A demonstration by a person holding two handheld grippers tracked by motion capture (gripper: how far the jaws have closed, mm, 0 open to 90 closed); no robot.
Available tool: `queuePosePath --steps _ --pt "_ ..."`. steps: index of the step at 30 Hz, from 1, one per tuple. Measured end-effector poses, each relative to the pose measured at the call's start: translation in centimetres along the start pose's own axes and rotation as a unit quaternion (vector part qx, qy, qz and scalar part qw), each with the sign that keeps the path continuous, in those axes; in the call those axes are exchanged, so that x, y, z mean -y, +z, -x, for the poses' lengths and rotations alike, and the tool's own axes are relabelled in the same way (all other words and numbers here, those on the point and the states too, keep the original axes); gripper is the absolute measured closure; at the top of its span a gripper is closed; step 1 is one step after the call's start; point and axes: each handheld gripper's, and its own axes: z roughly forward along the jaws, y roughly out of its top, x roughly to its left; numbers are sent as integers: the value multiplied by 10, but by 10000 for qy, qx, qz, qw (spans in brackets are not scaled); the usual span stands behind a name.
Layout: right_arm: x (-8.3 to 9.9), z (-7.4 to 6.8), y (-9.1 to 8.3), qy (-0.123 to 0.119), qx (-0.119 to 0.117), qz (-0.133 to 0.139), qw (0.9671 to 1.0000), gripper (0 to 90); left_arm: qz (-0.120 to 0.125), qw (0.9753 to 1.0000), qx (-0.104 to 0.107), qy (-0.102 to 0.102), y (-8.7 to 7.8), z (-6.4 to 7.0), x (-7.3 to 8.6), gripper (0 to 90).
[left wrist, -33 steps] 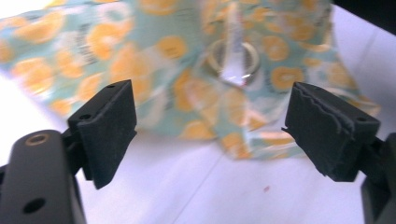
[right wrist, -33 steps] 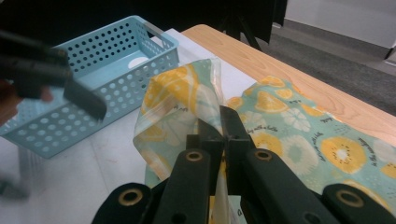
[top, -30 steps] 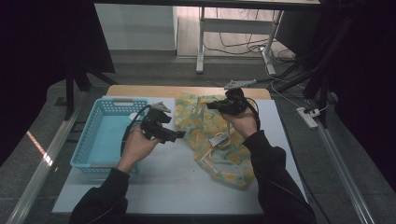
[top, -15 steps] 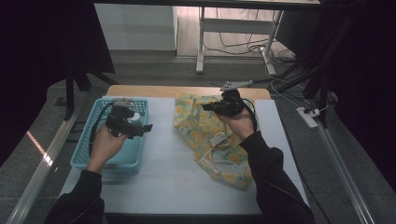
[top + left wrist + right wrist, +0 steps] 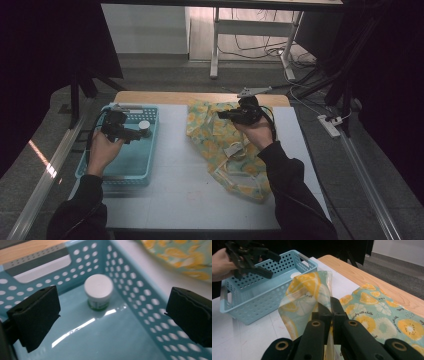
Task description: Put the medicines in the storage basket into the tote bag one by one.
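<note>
Holding the bag (image 5: 308,293) by a pinched fold, my right gripper (image 5: 329,312) has its jaws clenched on the thin printed plastic, which lies spread over the right half of the table (image 5: 175,185) from near me to the far edge. It looks light, limp and a bit slick, so I judge a grip on a doubled edge or seam safer than one on a single layer, which could slide out or tear. Farther left, my left gripper (image 5: 112,320) hangs released above the basket (image 5: 131,167), jaws wide apart. Beyond them the jar (image 5: 98,290) stands upright on the basket floor near its far right corner; small, stiff and smooth, it is probably best taken across its sides below the white lid.
</note>
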Motion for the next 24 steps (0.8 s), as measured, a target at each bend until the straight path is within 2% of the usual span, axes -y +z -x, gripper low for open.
queuePosePath --steps 4,12,14,19,22,24 --pt "0 2 -2 17 19 0 10000 893 -178 9996 -144 148 13 -4 -3 0" --pt "0 1 -2 11 15 7 10000 893 -490 9985 -203 163 40 -10 -11 0" --pt "0 1 -2 11 14 9 10000 893 -512 9985 -122 144 45 -12 -12 0" --pt "0 2 -2 14 21 10 10000 893 -744 9968 -207 182 58 -15 -13 7" --pt "0 2 -2 12 20 15 10000 893 -712 9971 -184 218 60 -16 -15 55" --pt "0 2 -2 6 18 15 10000 893 -740 9967 -140 303 61 -15 -16 128"
